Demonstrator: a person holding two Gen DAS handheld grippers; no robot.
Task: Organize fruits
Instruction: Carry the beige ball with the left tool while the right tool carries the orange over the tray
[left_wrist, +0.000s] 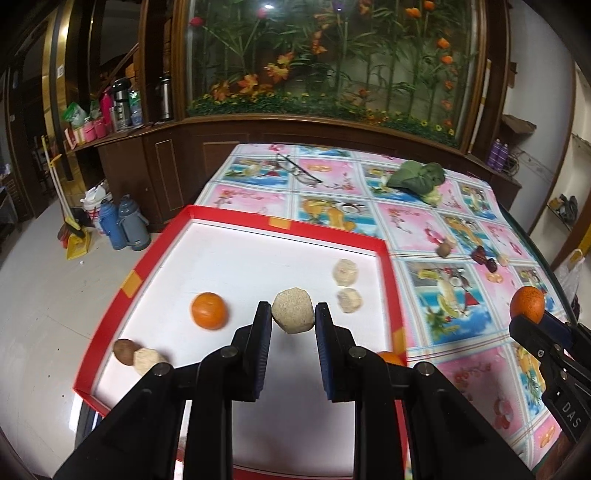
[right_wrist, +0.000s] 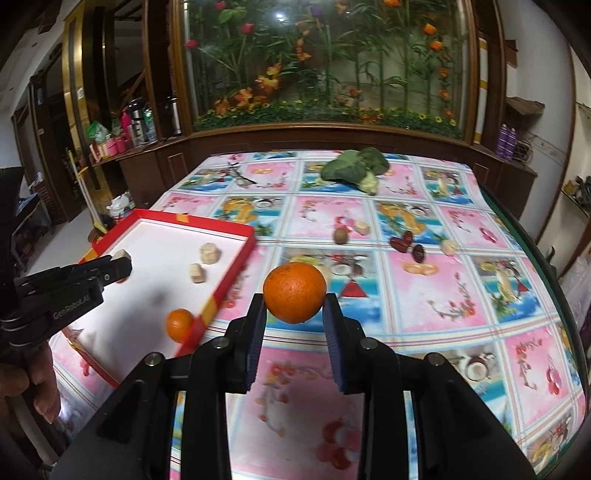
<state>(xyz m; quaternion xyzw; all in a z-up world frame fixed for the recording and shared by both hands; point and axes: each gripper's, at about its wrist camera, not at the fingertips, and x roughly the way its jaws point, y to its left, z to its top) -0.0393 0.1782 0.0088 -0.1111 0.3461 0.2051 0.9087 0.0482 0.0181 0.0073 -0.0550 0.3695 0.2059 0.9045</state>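
My left gripper (left_wrist: 293, 308) is shut on a beige faceted fruit piece (left_wrist: 291, 314), held above the white floor of the red-rimmed tray (left_wrist: 295, 225). In the tray lie an orange (left_wrist: 208, 310), two pale pieces (left_wrist: 345, 272), and a brown fruit (left_wrist: 124, 351) beside another beige piece (left_wrist: 147, 361). My right gripper (right_wrist: 294, 299) is shut on an orange (right_wrist: 294, 292) over the flowered tablecloth, just right of the tray (right_wrist: 229, 291). A second orange (right_wrist: 180, 324) rests against the tray's near right rim.
Loose on the cloth are a kiwi (right_wrist: 340, 235), pale pieces (right_wrist: 362, 228), dark dates (right_wrist: 402, 242) and orange segments (right_wrist: 421, 268). A green leafy vegetable (right_wrist: 354, 168) and glasses (right_wrist: 240, 177) lie at the far end. A hand (right_wrist: 26, 373) holds the left gripper.
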